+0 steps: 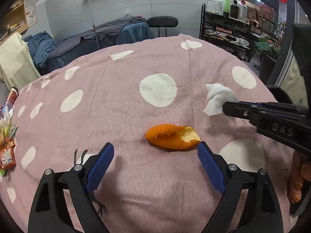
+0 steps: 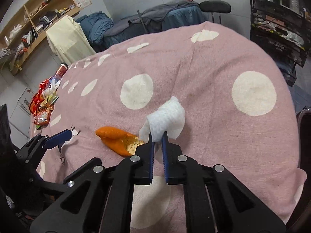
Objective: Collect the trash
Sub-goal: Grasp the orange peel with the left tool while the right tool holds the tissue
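An orange peel [image 1: 172, 136] lies on the pink polka-dot cloth [image 1: 116, 116], curled with its pale inside showing. My left gripper [image 1: 155, 150] is open, its blue fingers on either side just short of the peel. My right gripper [image 2: 157, 136] is shut on a crumpled white tissue [image 2: 167, 120] and holds it above the cloth, just right of the peel [image 2: 118, 138]. The tissue [image 1: 218, 98] and the right gripper [image 1: 226, 107] also show in the left wrist view, far right of the peel.
A heap of snack wrappers and a plastic bottle [image 2: 45, 101] lies at the cloth's left edge, also in the left wrist view [image 1: 7, 136]. Beyond the table stand a black chair [image 1: 162, 22], a metal rack of bottles [image 1: 229, 21], a clothes-covered bed [image 1: 101, 36] and wooden shelves [image 2: 35, 19].
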The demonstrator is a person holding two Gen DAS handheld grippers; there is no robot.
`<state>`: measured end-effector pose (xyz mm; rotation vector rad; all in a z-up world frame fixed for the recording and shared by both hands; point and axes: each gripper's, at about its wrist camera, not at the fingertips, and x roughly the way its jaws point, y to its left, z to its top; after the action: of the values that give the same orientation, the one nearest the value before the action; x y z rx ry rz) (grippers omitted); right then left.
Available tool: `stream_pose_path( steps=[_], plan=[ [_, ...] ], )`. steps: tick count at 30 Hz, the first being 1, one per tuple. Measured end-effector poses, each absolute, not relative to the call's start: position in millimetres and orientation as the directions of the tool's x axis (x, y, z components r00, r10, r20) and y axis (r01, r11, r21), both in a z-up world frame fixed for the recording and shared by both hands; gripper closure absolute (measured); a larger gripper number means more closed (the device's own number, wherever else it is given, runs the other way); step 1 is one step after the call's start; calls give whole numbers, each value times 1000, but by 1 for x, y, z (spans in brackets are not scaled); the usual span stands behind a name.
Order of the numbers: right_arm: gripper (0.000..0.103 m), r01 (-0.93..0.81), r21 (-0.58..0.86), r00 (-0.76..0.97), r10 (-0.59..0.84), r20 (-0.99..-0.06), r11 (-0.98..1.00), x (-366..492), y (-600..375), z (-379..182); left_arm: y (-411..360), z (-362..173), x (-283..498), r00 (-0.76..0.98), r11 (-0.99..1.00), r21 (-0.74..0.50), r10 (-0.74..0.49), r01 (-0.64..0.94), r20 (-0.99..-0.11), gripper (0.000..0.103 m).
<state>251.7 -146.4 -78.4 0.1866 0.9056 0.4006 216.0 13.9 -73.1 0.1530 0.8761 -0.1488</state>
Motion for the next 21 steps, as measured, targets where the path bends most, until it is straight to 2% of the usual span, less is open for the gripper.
stream_pose_path(
  steps=[4, 7, 9, 14, 18, 19, 21],
  plan=[
    [95, -257, 289, 616, 387, -686, 922, 237, -153, -60, 2, -83, 236, 575, 968, 97, -55, 231, -817, 30],
    [95, -261, 280, 635, 383, -670, 924, 224, -163, -52, -6, -90, 241, 555, 956, 137, -31, 259, -831, 43],
    [95, -259, 286, 644, 386, -661, 922, 215, -171, -49, -9, -90, 241, 556, 949, 155, -25, 275, -831, 62],
    [95, -256, 306, 661, 397, -637, 917, 198, -192, -44, -10, -86, 234, 570, 947, 155, -35, 280, -821, 72],
    [95, -251, 329, 638, 411, -651, 910, 204, -202, -48, -3, -74, 225, 604, 966, 99, -69, 240, -794, 74],
    [92, -248, 337, 632, 415, -654, 909, 208, -202, -50, -1, -71, 222, 612, 970, 79, -82, 231, -786, 74],
    [56, -246, 350, 605, 425, -673, 904, 219, -201, -54, 1, -65, 212, 633, 975, 39, -111, 219, -767, 74]
  ],
)
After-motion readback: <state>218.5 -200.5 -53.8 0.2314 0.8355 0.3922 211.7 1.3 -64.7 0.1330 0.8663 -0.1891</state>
